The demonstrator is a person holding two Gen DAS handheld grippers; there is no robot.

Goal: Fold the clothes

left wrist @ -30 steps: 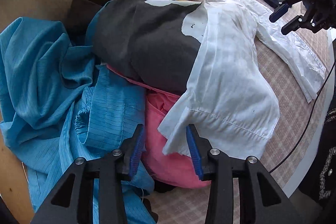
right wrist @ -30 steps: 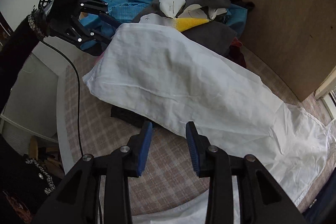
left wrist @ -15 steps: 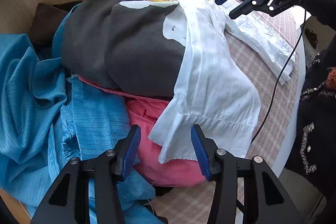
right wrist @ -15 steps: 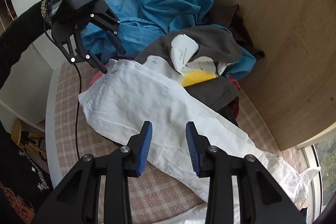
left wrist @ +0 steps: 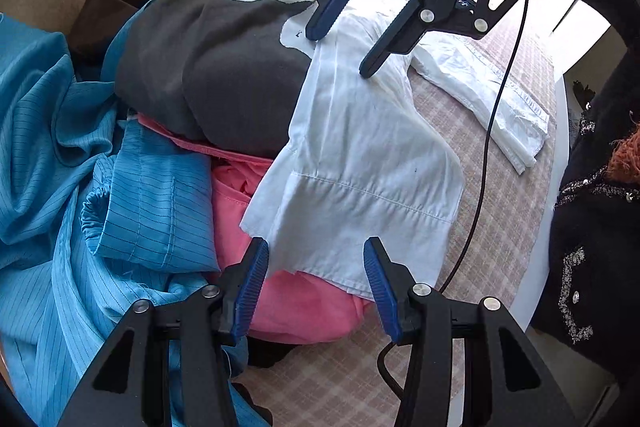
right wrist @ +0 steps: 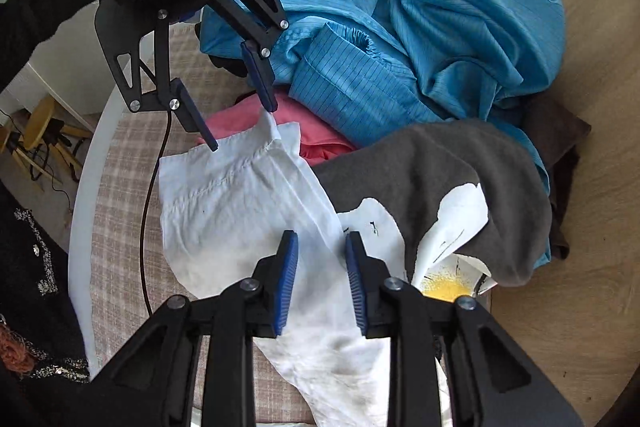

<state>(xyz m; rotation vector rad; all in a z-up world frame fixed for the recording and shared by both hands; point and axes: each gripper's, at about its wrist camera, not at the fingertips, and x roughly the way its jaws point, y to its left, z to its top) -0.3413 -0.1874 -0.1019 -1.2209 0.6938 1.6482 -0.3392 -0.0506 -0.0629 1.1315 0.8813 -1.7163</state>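
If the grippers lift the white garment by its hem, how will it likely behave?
Probably floppy: the white garment drapes limply over the grey garment and wrinkles. Likely light, as the cloth looks thin. It may drag the pile, since part rests on it.

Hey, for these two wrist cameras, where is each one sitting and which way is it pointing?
Left wrist: on the left gripper, aimed steeply down at the white shirt hem on the clothes pile; own fingers, just opened wider, straddle the hem; the right gripper hangs opposite.
Right wrist: on the right gripper, aimed down from the opposite side; own fingers, just closing, flank shirt cloth; left gripper and a black sleeve show.
Shared: white shirt, grey garment, blue garment, pink garment.
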